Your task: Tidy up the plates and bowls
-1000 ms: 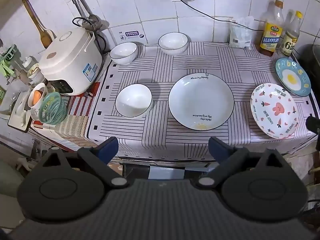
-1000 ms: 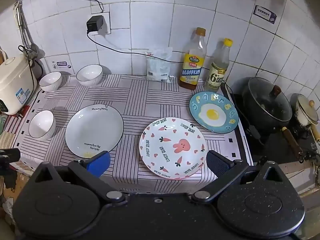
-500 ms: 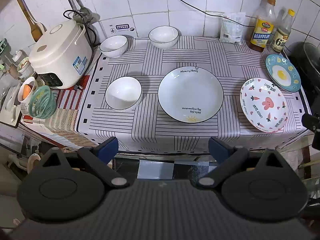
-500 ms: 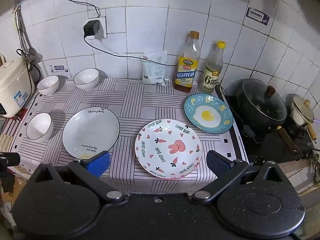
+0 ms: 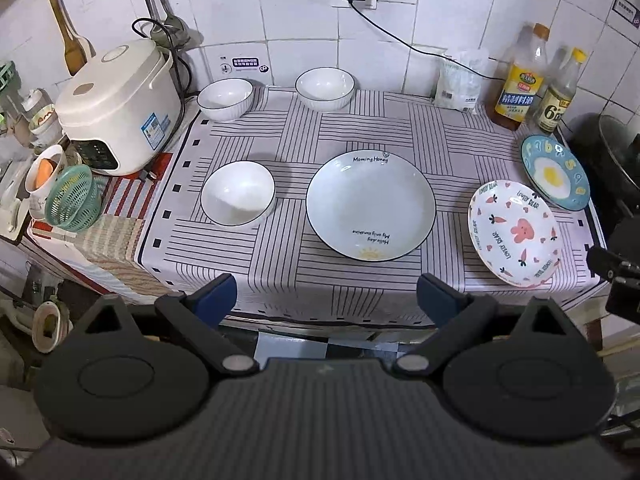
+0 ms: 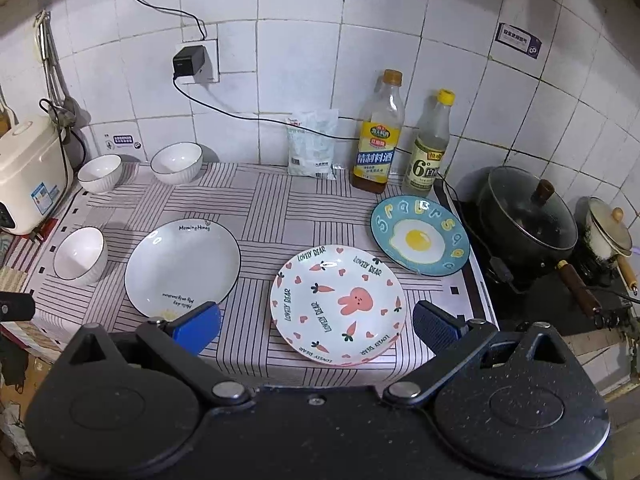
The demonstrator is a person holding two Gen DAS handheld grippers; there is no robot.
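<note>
Both grippers hover off the front edge of the table [image 5: 280, 264], well short of any dish. The left gripper [image 5: 326, 300] has its fingers spread wide apart and holds nothing; the right gripper [image 6: 316, 322] is likewise wide apart and empty. Three white bowls stand separately: one near the front left [image 5: 238, 193], two at the back by the wall [image 5: 226, 98] [image 5: 325, 89]. Three plates lie apart in a row: the large white plate [image 5: 370, 204] at centre, the rabbit plate [image 6: 338, 304] at the front right, and the egg plate [image 6: 418, 234] behind it near the bottles. No stacking is yet done; the step in hand appears to be the approach. The next move likely calls for lowering one gripper to a rim and closing the fingers across that thin edge.
</note>
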